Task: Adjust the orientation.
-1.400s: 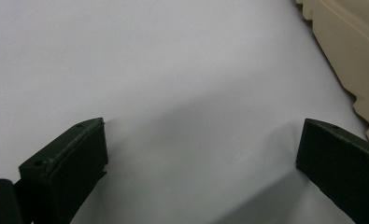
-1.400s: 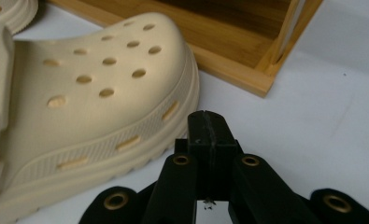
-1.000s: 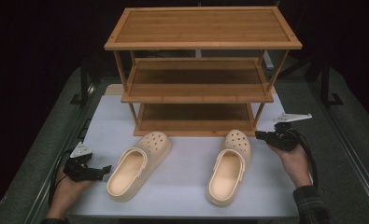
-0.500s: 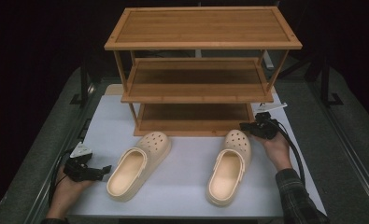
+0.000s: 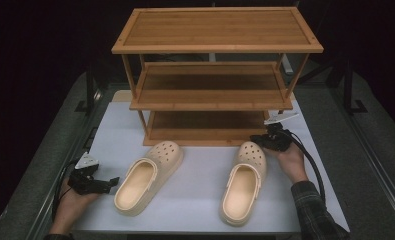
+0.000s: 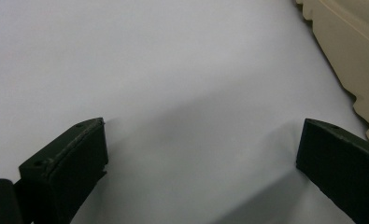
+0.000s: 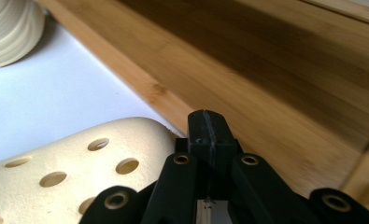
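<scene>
Two cream clogs lie on the white table in front of a three-tier wooden shoe rack (image 5: 212, 97). The left clog (image 5: 147, 176) points up and to the right, the right clog (image 5: 244, 181) points at the rack. My left gripper (image 5: 112, 181) rests on the table just left of the left clog's heel, open and with nothing between its jaws (image 6: 198, 163); the clog's sole edge (image 6: 348, 44) shows at the upper right. My right gripper (image 5: 255, 139) is shut and empty, its tip (image 7: 208, 128) right beside the right clog's perforated toe (image 7: 74, 170), close to the rack's bottom shelf (image 7: 275, 98).
The white table top (image 5: 200, 200) has bare room between and in front of the clogs. The left clog's toe (image 7: 7, 30) appears at the far upper left of the right gripper view. Dark grey floor and black stands surround the table.
My right hand has moved left and slightly down, from the table's right side to the toe of the right clog, its jaws staying shut. The left hand and both clogs have not moved.
</scene>
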A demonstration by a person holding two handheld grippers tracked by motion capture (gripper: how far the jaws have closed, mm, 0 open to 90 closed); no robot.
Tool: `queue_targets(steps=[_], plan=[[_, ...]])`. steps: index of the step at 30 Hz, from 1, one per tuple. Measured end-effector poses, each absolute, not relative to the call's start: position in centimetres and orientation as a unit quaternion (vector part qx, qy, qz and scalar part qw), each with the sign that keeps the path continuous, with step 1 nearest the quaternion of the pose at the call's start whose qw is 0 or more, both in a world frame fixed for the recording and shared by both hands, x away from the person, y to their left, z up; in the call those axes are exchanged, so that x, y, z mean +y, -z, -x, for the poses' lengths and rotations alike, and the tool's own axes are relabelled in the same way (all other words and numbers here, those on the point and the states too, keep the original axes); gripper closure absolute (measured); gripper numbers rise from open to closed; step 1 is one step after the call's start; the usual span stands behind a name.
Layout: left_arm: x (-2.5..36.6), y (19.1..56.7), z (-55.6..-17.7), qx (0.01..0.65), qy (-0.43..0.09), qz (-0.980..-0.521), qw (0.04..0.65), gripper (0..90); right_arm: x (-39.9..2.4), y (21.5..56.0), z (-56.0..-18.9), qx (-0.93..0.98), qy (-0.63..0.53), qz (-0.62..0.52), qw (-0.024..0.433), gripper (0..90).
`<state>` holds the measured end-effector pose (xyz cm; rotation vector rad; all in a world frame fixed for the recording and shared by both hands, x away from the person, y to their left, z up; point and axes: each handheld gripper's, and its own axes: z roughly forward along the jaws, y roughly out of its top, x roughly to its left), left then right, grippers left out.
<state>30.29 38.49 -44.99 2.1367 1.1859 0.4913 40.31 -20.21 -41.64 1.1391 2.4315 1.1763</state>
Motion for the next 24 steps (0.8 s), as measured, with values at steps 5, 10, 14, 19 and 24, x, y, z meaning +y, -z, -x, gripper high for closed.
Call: queue_targets(steps=[5,10,14,19,24], plan=[[38.5,45.0,-30.3,0.451,-0.187,-0.813,0.319,1.5,-19.2,41.6,-39.3,0.835,-0.397,-0.368,0.098,90.0],[38.5,45.0,-30.3,0.451,-0.187,-0.813,0.318,1.5,-19.8,41.2,-38.7,0.829,-0.397,-0.38,0.102,90.0],[38.5,45.0,-30.3,0.451,-0.187,-0.812,0.32,1.5,-21.4,40.5,-37.3,0.823,-0.407,-0.38,0.111,90.0],[38.5,45.0,-30.3,0.451,-0.187,-0.812,0.32,1.5,-23.2,40.6,-34.8,0.82,-0.408,-0.389,0.1,90.0],[38.5,45.0,-30.3,0.451,-0.187,-0.812,0.32,1.5,-24.2,41.4,-32.9,0.825,-0.402,-0.388,0.082,90.0]])
